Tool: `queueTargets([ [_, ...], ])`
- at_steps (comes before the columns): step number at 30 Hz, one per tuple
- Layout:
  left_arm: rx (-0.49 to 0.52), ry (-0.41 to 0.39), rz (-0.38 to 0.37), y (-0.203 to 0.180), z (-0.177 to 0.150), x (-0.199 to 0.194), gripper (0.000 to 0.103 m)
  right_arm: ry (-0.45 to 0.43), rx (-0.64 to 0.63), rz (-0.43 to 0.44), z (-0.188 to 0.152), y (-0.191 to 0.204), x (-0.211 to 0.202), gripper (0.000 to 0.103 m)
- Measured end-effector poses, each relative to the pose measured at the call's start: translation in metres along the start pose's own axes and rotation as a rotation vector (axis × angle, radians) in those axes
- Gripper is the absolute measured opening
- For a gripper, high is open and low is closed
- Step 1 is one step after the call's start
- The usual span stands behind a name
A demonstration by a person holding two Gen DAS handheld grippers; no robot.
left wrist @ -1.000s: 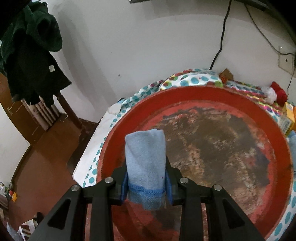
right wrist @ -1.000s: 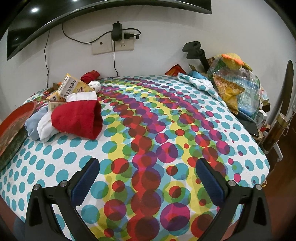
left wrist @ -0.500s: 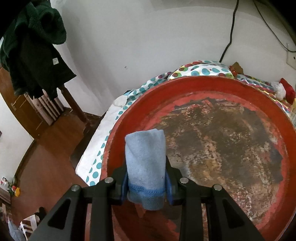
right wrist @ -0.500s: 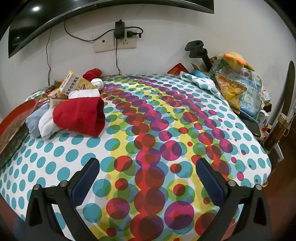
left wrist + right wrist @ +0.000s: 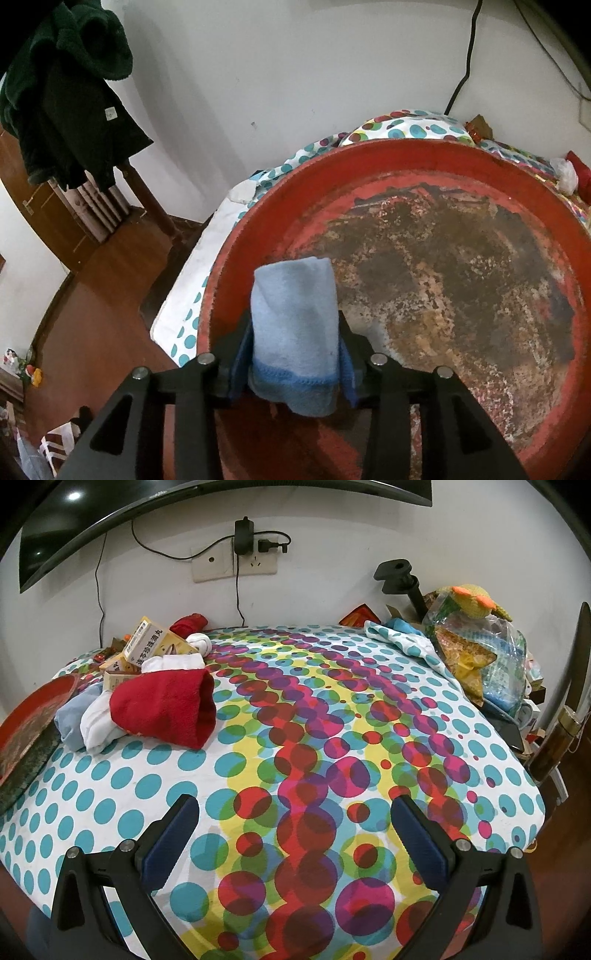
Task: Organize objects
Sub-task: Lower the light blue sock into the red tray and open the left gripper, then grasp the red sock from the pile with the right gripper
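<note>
Over the red tray [image 5: 436, 162], in the left wrist view, the left gripper [image 5: 293, 363] has a folded blue cloth [image 5: 295, 321] between its jaws; the jaws have just been opening, though the pads still seem to touch the cloth's sides. The tray lies on the dotted sheet [image 5: 406, 127].

In the right wrist view, the right gripper [image 5: 295, 843] hangs over the sheet [image 5: 314, 738] with jaws wide and empty. A red cloth [image 5: 166, 709], white and blue cloths and boxes [image 5: 155, 642] lie heaped beside the tray [image 5: 26, 723].
</note>
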State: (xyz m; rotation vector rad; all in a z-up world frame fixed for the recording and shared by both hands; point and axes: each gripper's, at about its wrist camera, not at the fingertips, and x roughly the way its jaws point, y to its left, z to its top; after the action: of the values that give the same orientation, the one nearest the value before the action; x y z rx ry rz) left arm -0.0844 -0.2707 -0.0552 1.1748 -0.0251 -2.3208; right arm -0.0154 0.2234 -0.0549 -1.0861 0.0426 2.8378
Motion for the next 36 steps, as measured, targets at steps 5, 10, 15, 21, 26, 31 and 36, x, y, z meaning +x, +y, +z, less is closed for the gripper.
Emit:
queueTargets([
  [5,0.013,-0.036,0.004,-0.001,0.001,-0.013,0.049,-0.001,-0.002,0.001,0.000,0.000,0.000,0.103],
  [10,0.015,-0.111,-0.040,0.006,0.003,-0.045,0.049,0.010,0.004,0.013,0.000,0.000,0.001,0.103],
  [15,0.090,-0.236,-0.093,0.003,-0.012,-0.092,0.054,-0.020,-0.046,0.050,0.000,0.012,-0.004,0.103],
  [21,0.105,-0.275,-0.232,-0.001,-0.066,-0.122,0.054,-0.086,-0.145,0.139,0.004,0.040,-0.017,0.103],
  [26,0.117,-0.284,-0.336,-0.015,-0.103,-0.145,0.054,-0.070,-0.204,0.166,0.029,0.059,-0.008,0.103],
  [31,0.112,-0.309,-0.459,-0.027,-0.133,-0.171,0.054,0.020,-0.184,0.208,0.063,0.065,0.029,0.103],
  [36,0.200,-0.254,-0.534,-0.052,-0.147,-0.172,0.054,0.118,-0.219,0.221,0.070,0.084,0.064,0.103],
])
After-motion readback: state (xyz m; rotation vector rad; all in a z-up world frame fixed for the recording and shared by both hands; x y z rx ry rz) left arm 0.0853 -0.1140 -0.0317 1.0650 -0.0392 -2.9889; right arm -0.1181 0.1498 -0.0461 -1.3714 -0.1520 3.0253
